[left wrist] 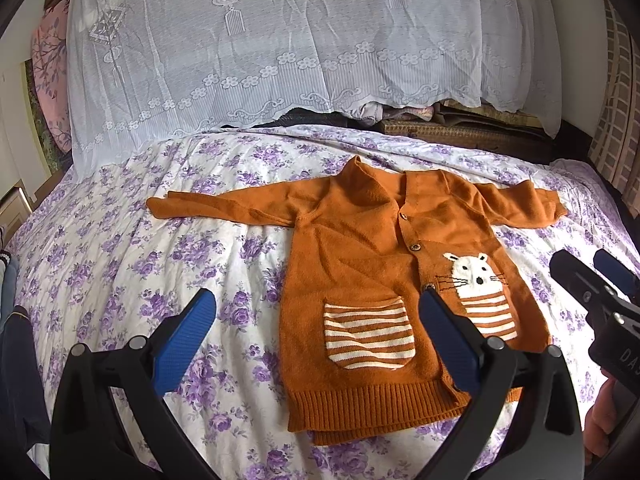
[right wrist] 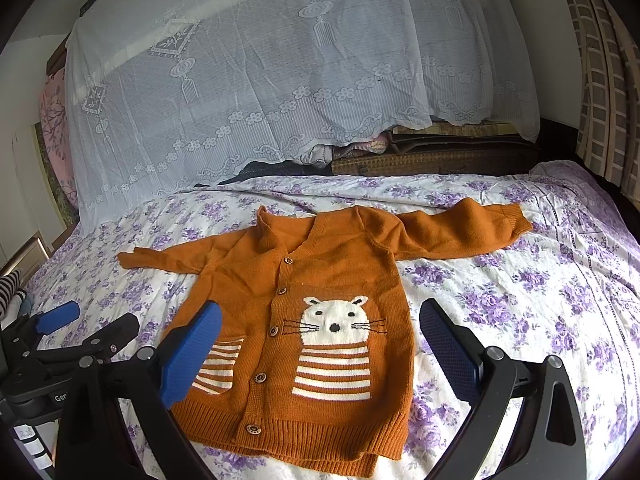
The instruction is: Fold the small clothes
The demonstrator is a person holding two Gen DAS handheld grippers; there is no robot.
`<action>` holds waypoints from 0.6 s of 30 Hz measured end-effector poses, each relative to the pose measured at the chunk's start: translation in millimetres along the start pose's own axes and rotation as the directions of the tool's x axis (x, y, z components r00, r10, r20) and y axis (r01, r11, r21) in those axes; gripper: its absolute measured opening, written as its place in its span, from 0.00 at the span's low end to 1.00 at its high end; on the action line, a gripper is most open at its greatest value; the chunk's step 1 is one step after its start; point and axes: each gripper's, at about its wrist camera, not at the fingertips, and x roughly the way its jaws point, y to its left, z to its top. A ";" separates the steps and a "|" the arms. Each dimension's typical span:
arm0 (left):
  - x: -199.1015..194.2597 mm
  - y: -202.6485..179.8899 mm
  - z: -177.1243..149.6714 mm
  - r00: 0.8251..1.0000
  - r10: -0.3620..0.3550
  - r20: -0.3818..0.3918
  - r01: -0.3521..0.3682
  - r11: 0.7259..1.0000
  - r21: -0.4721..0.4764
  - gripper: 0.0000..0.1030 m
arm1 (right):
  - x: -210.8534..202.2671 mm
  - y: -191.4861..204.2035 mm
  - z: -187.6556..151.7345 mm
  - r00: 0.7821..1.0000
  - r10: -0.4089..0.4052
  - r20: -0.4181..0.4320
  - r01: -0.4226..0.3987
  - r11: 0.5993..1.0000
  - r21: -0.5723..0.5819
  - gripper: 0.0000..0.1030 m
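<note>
A small orange knit cardigan (left wrist: 356,264) lies flat and face up on the bed, buttoned, both sleeves spread out sideways; it also shows in the right wrist view (right wrist: 320,280). It has a white cat motif (right wrist: 335,320) and striped pockets. My left gripper (left wrist: 316,336) is open and empty, hovering above the hem on the cardigan's left half. My right gripper (right wrist: 320,344) is open and empty, hovering above the hem and cat motif. The right gripper also shows at the right edge of the left wrist view (left wrist: 592,280); the left gripper shows at the left edge of the right wrist view (right wrist: 88,324).
The bed has a white sheet with purple flowers (left wrist: 160,272). A white lace cloth (left wrist: 280,48) drapes over piled things at the far side. A checked curtain (right wrist: 600,80) hangs at the right. Pink bedding (left wrist: 48,64) stands at the far left.
</note>
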 end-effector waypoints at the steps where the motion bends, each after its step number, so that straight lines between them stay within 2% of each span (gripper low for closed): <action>1: 0.0 0.1 0.0 1.000 -0.001 0.000 0.001 1.000 0.001 0.96 | 0.0 -0.1 0.0 1.000 0.000 0.000 0.000 1.000 0.000 0.97; 5: -0.1 1.2 -0.7 1.000 -0.001 0.000 0.001 1.000 -0.001 0.96 | 0.0 -0.5 0.1 1.000 0.000 0.000 0.000 1.000 0.000 0.97; 6: -0.2 0.5 -0.8 1.000 -0.020 -0.006 0.020 1.000 0.015 0.96 | 0.1 -0.6 0.2 1.000 0.001 0.000 -0.001 1.000 0.000 0.97; 8: -0.1 1.1 -0.6 1.000 -0.002 0.000 0.002 1.000 0.000 0.96 | 0.3 -0.8 0.3 1.000 0.001 0.000 -0.001 1.000 0.001 0.97; 18: 1.5 5.3 -7.2 1.000 0.000 -0.007 0.000 1.000 -0.005 0.96 | 0.7 -1.4 0.5 1.000 0.001 0.001 -0.001 1.000 0.002 0.97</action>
